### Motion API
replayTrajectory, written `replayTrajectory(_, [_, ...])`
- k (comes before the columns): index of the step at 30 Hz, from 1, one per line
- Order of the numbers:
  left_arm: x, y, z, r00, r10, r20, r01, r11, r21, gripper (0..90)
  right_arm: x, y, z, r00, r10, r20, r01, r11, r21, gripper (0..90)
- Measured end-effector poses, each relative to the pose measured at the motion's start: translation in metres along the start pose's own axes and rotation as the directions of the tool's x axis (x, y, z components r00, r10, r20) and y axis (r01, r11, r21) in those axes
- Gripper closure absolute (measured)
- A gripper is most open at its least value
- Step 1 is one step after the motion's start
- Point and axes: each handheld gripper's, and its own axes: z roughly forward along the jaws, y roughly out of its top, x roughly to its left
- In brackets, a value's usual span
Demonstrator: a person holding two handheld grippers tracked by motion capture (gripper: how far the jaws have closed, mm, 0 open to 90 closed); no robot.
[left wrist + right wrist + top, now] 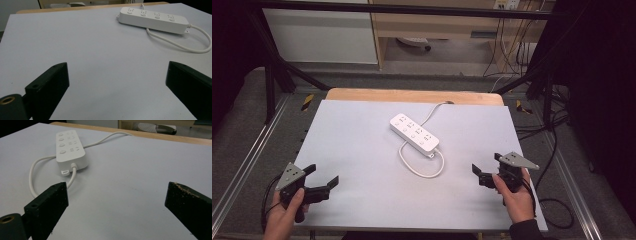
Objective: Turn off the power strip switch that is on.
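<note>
A white power strip (414, 132) lies diagonally near the middle of the pale grey table mat (362, 150); its white cable (422, 172) loops toward me, then runs off the far edge. The strip (153, 16) sits far right in the left gripper view, and the strip (70, 148) sits upper left in the right gripper view. My left gripper (322, 175) rests open at the near left corner. At the near right, my right gripper (486, 163) is open too. Nothing lies between either pair of jaws, and both are well apart from the strip.
A wooden table edge (412, 95) shows beyond the mat. A black metal frame (277, 70) surrounds the table, with loose cables (557, 150) on the floor to the right. A wooden desk (437, 25) stands behind.
</note>
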Motion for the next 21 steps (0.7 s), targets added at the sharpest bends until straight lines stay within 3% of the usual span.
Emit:
replayTrajectory(9, [-0.002,0.0,0.001,1.0,0.008,0.005,-0.008,1.0,0.006,4.6,0.006,0.012,0.004,0.9981,0.041,-0.045,-0.042,0.999,-0.012,2.5])
replayTrajectory(13, [-0.001,0.0,0.001,1.0,0.006,0.002,-0.006,0.9999,0.008,4.6,0.009,0.018,0.007,0.9972,0.04,-0.062,-0.041,0.999,-0.014,2.2])
replayTrajectory(21, [-0.001,-0.001,0.001,1.0,0.002,0.002,-0.002,1.0,0.01,4.6,0.018,0.041,0.016,0.9959,0.017,-0.089,-0.023,0.998,-0.066,3.0])
